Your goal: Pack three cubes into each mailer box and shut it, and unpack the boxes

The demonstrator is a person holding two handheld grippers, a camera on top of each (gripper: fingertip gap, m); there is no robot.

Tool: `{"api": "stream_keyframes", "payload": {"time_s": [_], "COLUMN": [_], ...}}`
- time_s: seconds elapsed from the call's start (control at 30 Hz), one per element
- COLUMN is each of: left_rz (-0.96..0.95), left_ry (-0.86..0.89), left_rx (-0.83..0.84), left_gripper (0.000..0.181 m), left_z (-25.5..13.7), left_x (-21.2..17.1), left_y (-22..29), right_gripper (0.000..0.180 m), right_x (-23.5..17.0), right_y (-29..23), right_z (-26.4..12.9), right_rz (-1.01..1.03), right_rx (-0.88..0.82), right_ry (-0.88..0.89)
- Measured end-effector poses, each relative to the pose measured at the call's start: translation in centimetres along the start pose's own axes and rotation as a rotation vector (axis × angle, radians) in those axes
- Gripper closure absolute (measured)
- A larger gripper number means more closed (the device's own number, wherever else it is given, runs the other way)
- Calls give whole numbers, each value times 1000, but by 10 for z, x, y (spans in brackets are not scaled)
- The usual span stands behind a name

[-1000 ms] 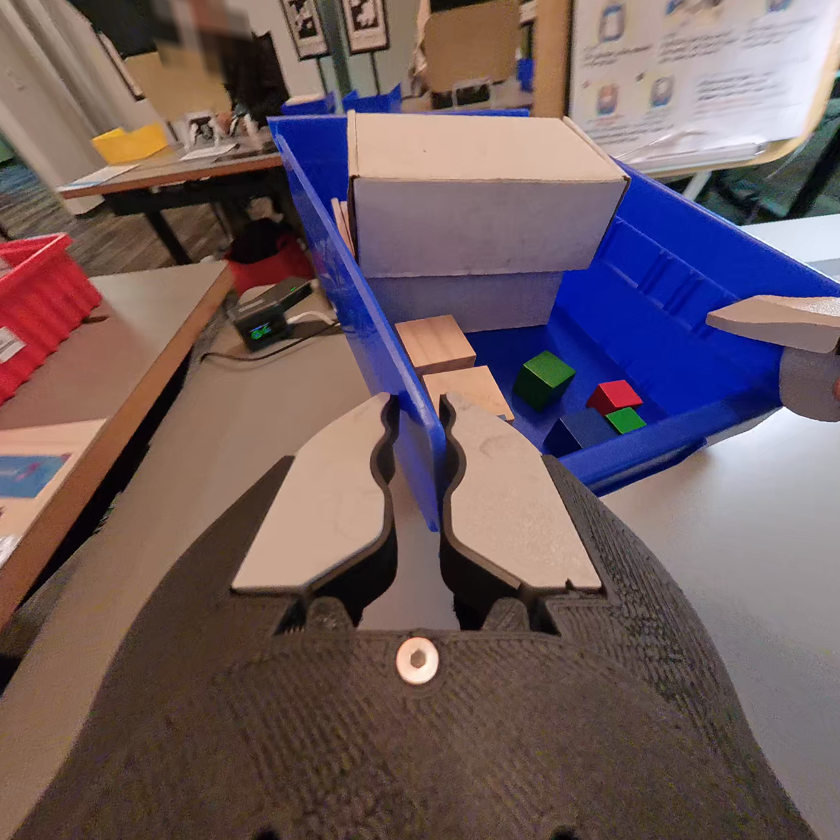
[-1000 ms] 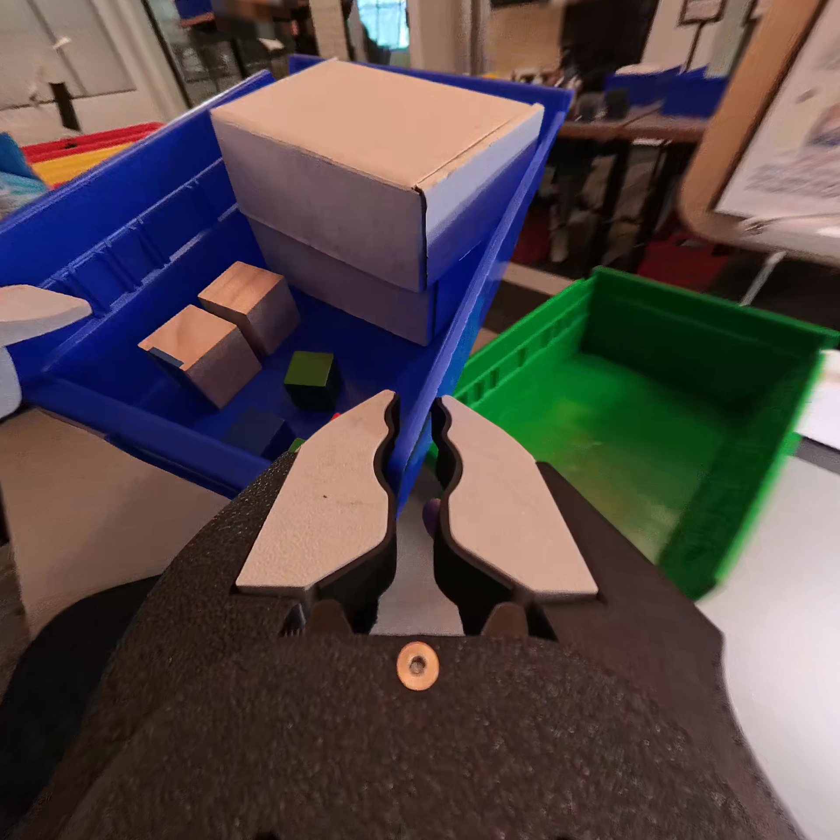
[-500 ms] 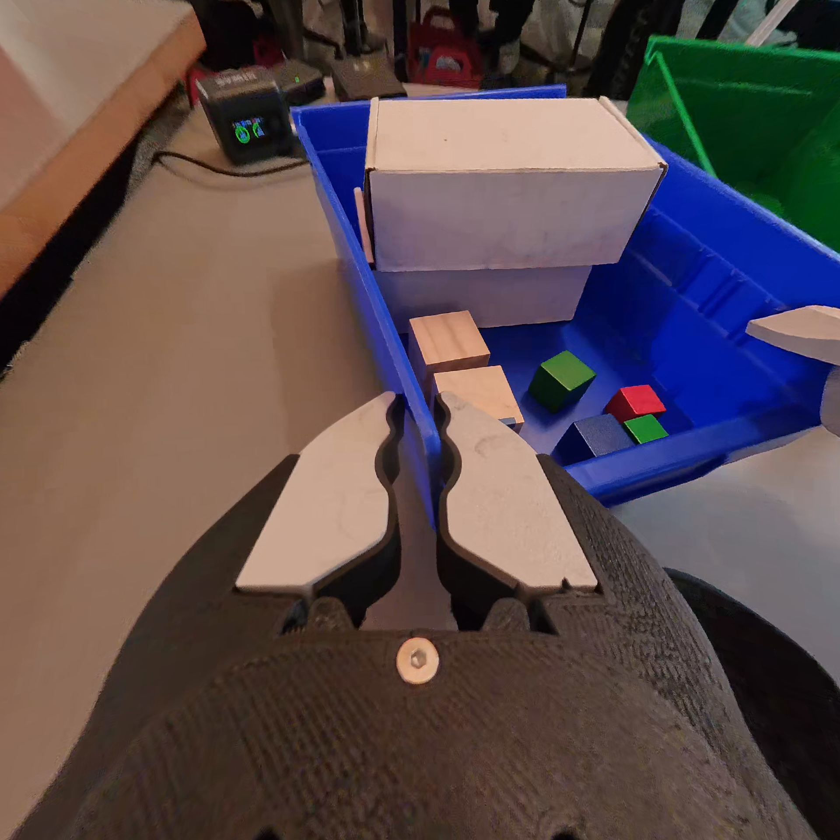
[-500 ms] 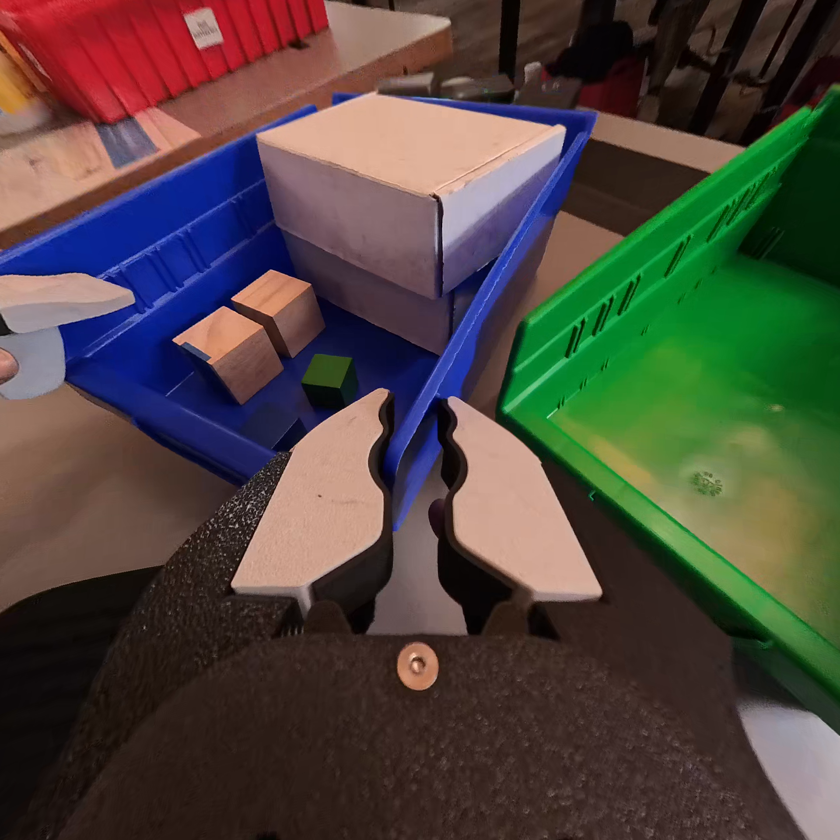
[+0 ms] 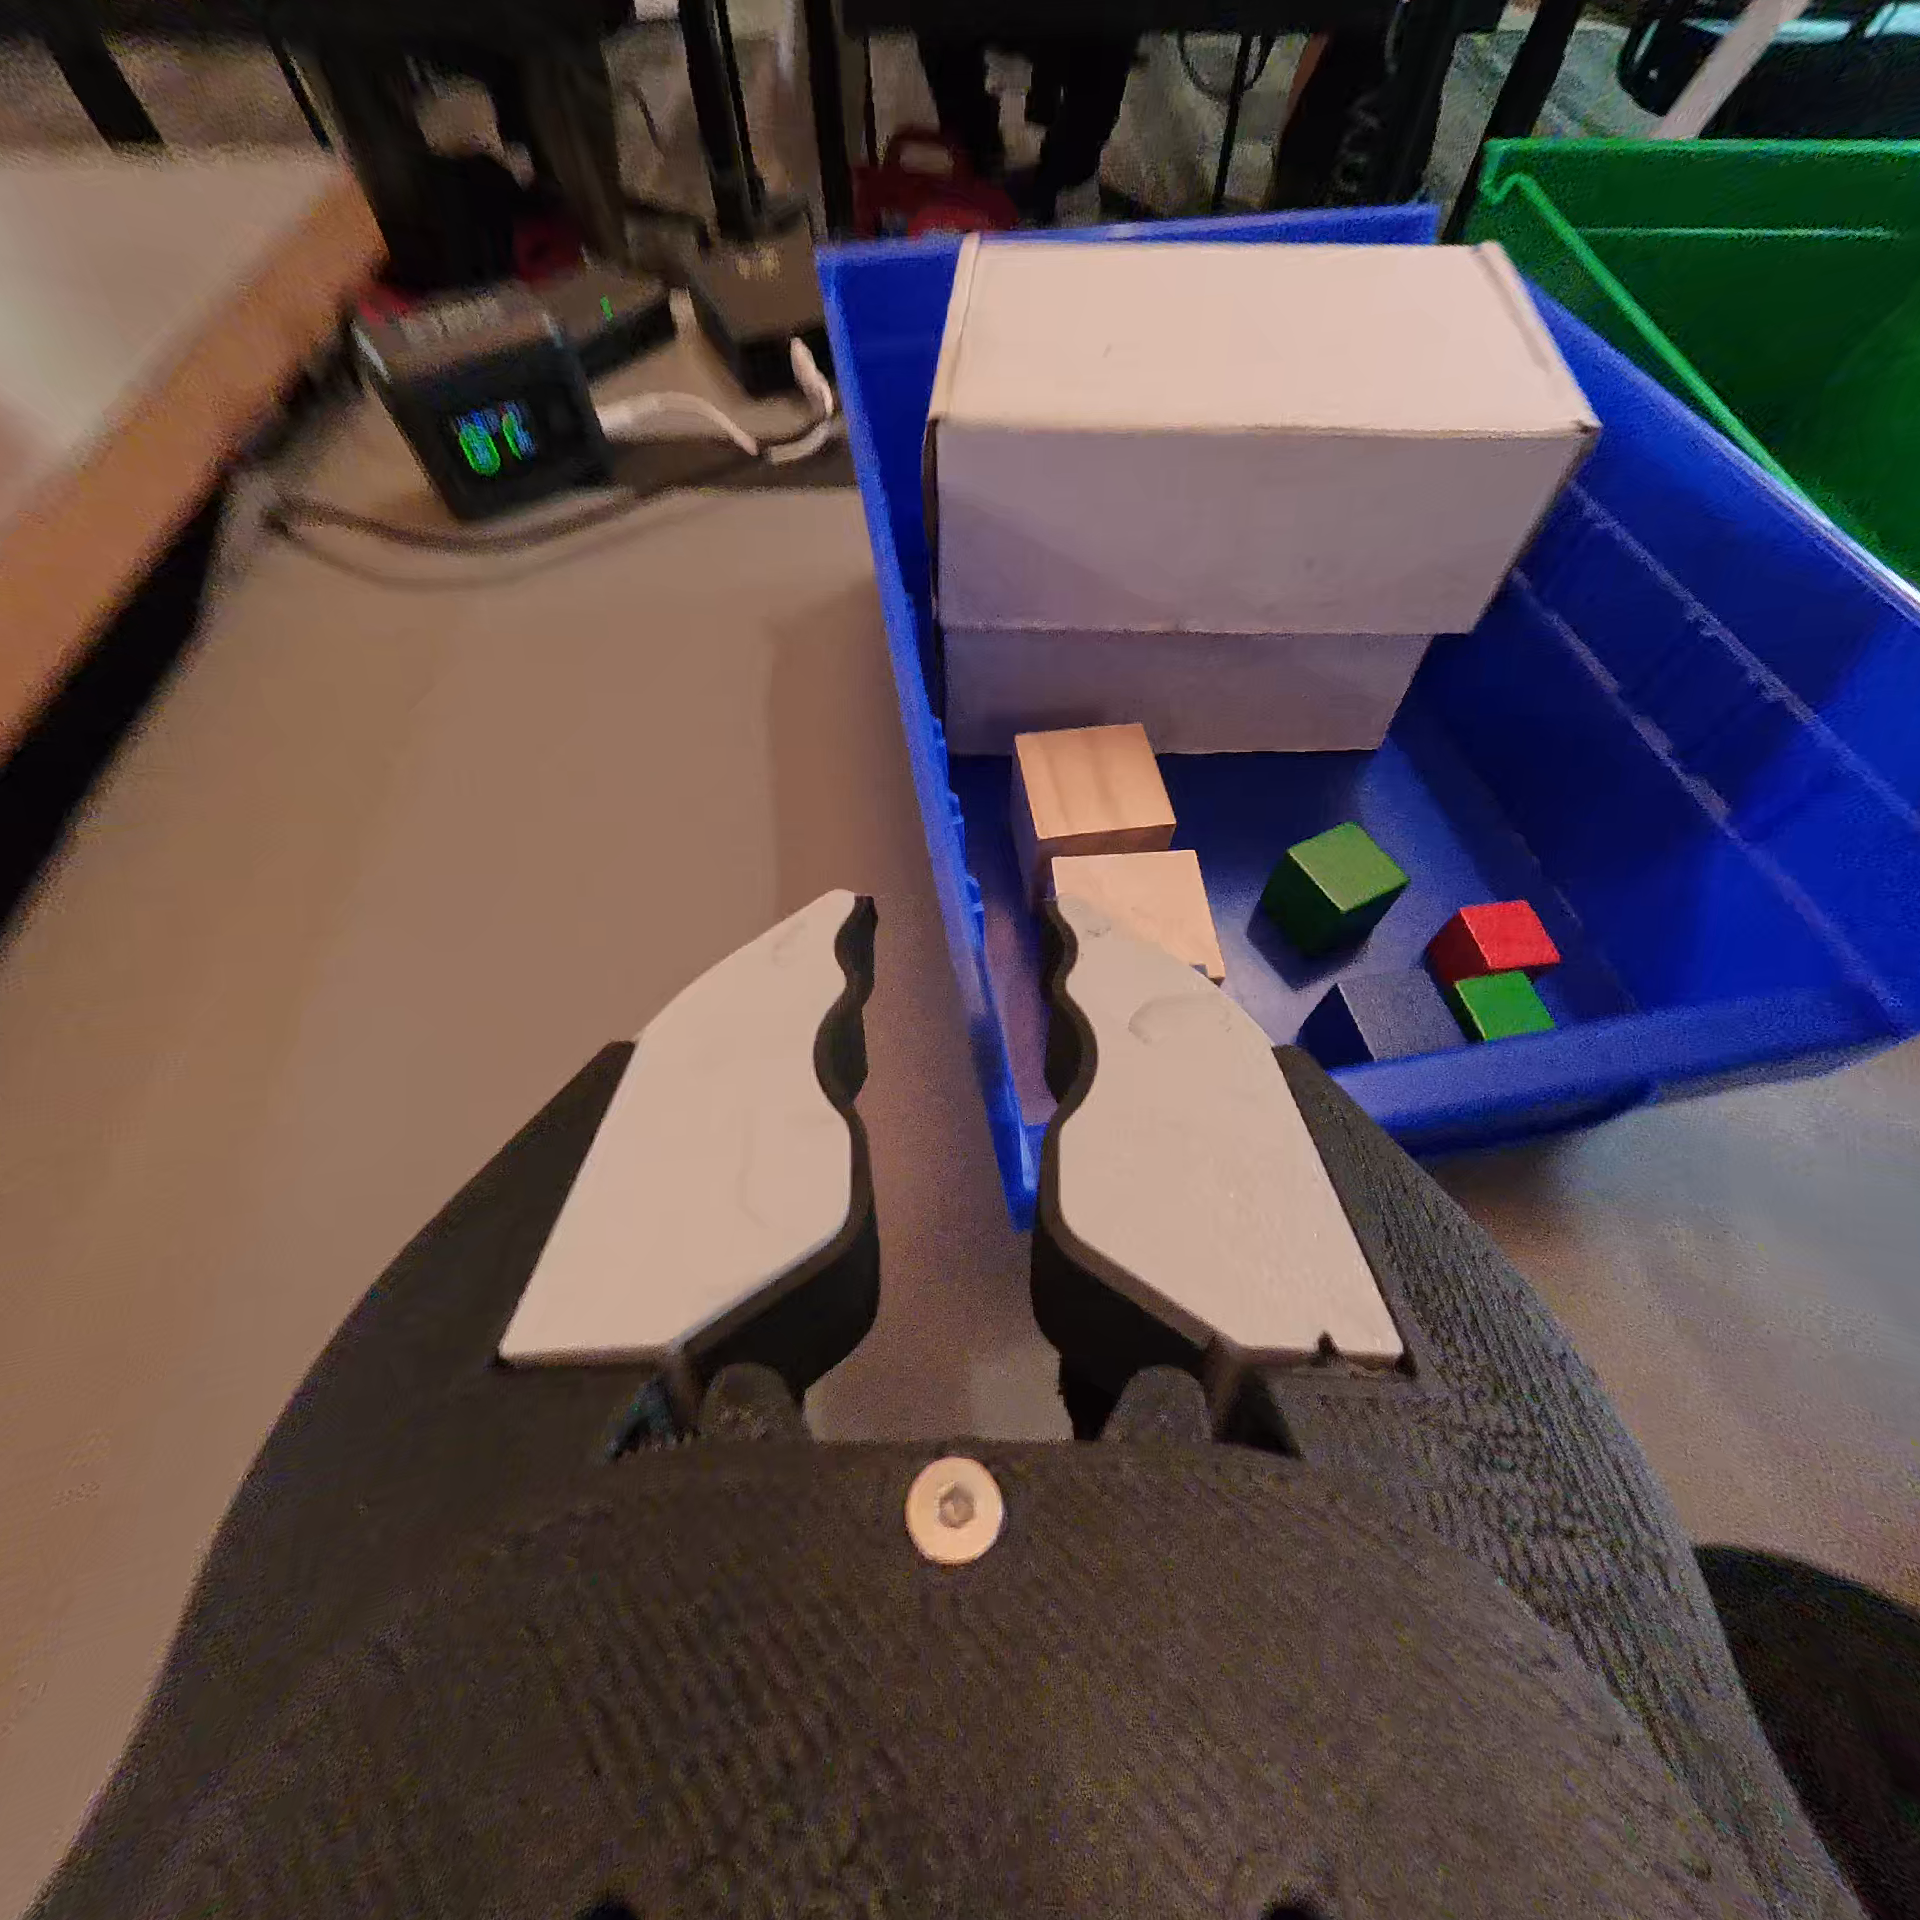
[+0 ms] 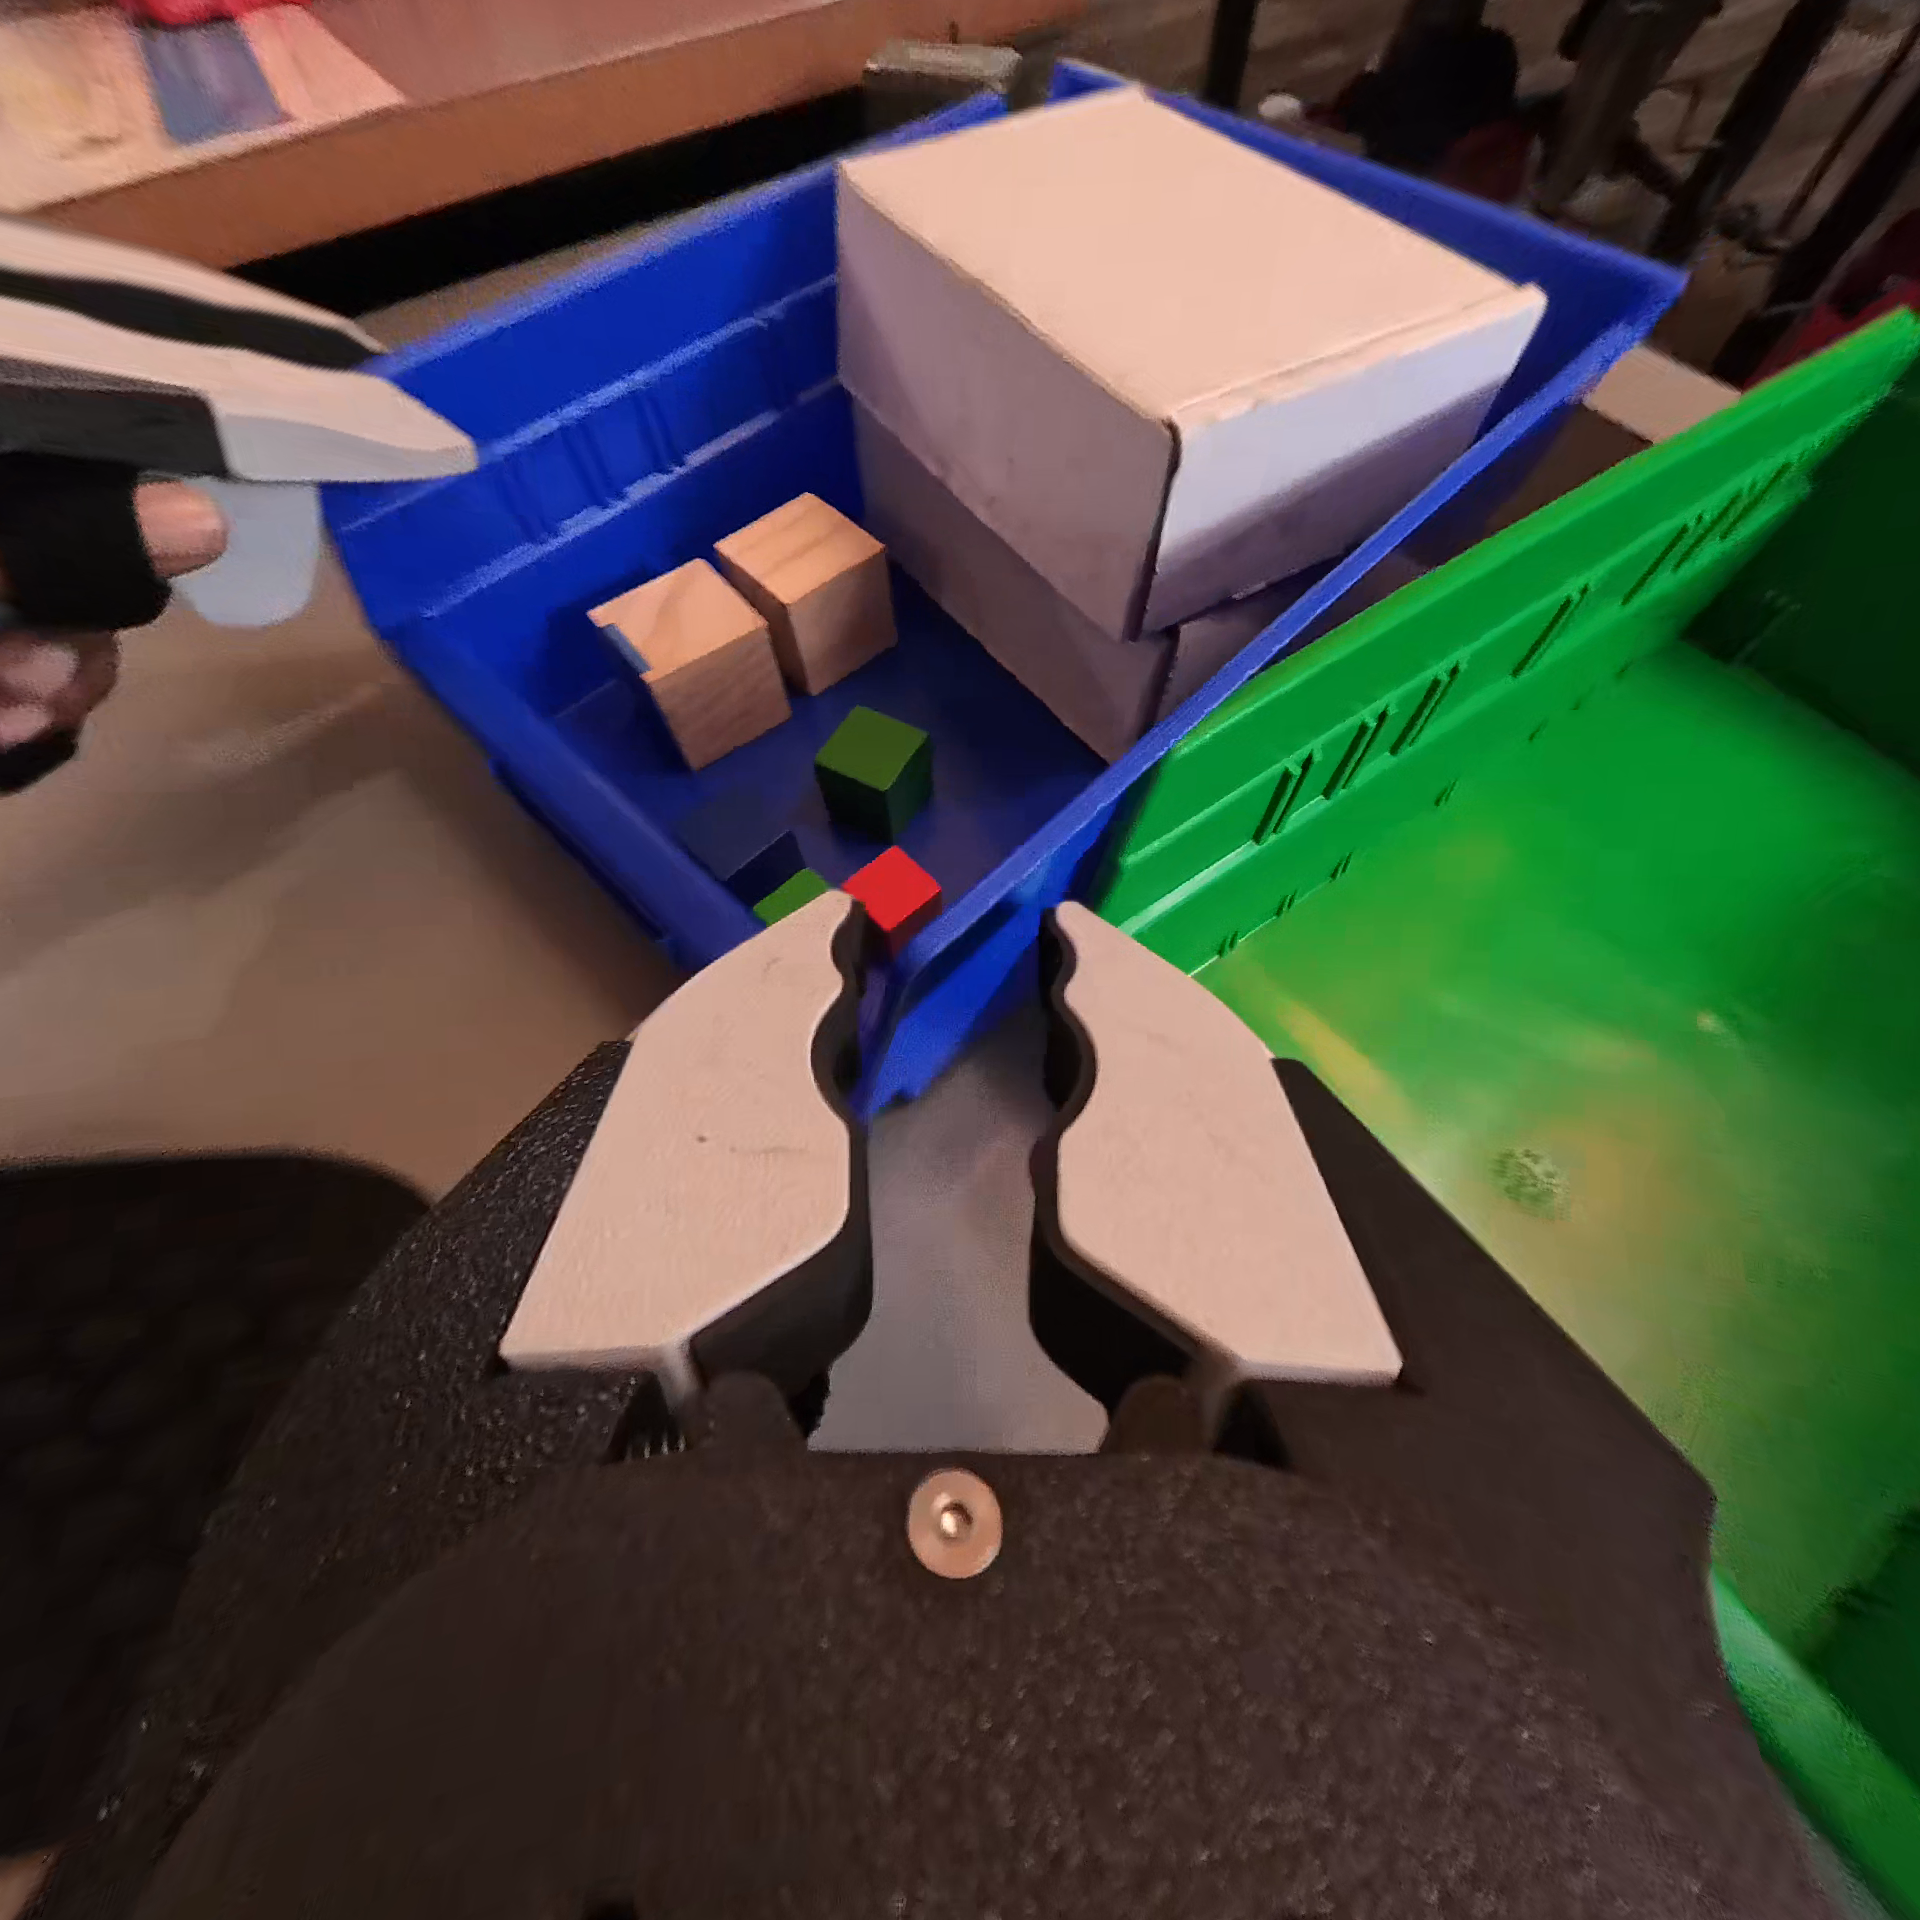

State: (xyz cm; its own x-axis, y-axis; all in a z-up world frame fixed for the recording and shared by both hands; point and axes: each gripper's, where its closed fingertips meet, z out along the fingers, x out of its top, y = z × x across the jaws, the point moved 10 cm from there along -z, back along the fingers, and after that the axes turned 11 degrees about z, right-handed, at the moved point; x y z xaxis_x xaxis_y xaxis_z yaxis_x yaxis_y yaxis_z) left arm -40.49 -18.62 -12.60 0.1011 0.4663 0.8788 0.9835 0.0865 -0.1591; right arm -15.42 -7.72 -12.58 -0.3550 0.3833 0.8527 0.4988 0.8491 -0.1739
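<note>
The left gripper [image 5: 956,935] hangs with fingers apart astride the blue bin's [image 5: 1704,748] near-left wall, the bin holding two stacked white boxes [image 5: 1236,457], two wooden cubes [image 5: 1096,795] and small coloured cubes [image 5: 1335,883].

Each gripper has a broad black body with a rough, grainy printed texture, widening toward the near edge of its view. The left gripper [image 5: 956,935] carries two flat pale grey fingers [image 5: 717,1143] with pointed tips and wavy, scalloped black inner edges. A round silver hex-socket screw [image 5: 954,1509] sits on the body's centre line just behind them. The right gripper [image 6: 951,925] is built alike: grey fingers [image 6: 1184,1174] backed in black, and a silver screw [image 6: 954,1523] in the same spot. In the right wrist view the person's hand [image 6: 73,582] at far left wears a black fingerless glove.
</note>
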Motion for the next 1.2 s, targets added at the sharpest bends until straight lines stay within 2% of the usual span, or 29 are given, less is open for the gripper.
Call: {"api": "stream_keyframes", "payload": {"time_s": [0.1, 0.2, 0.3, 0.37, 0.43, 0.47, 0.53, 0.77, 0.93, 1.13, 1.17, 1.2], "left_rz": [223, 447, 704, 847, 943, 981, 1011, 1092, 1101, 1214, 1247, 1254], "left_ry": [76, 21, -112, -229, -336, -370, -356, -310, -255, -243, -245, -254], "left_rx": [-11, -206, -335, -363, -391, -396, -405, -383, -386, -398, -403, -411], "left_gripper": [144, 124, 106, 100, 101, 105, 126, 133, 136, 141, 151, 151], "left_z": [-27, -33, -13, 11, 33, 41, 50, 48, 41, 33, 31, 30], "left_x": [13, 26, 23, 15, 6, 3, 3, 1, -4, -2, 1, 4], "left_y": [16, 48, 85, 103, 114, 117, 121, 126, 135, 152, 156, 158], "right_gripper": [129, 118, 104, 113, 133, 138, 146, 140, 139, 142, 143, 143], "right_x": [7, 9, -9, -24, -33, -35, -35, -72, -99, -114, -115, -115], "right_y": [10, 40, 68, 80, 92, 95, 96, 129, 150, 175, 179, 182], "right_z": [-34, -48, -35, -21, -15, -18, -34, -112, -165, -195, -196, -197], "right_rz": [-122, -289, -443, -510, -564, -581, -554, -420, -380, -378, -377, -377], "right_rx": [58, -34, -81, -98, -213, -228, -205, -218, -327, -441, -460, -477], "right_ry": [-34, -189, -427, -493, -514, -497, -478, -434, -421, -412, -411, -407]}}
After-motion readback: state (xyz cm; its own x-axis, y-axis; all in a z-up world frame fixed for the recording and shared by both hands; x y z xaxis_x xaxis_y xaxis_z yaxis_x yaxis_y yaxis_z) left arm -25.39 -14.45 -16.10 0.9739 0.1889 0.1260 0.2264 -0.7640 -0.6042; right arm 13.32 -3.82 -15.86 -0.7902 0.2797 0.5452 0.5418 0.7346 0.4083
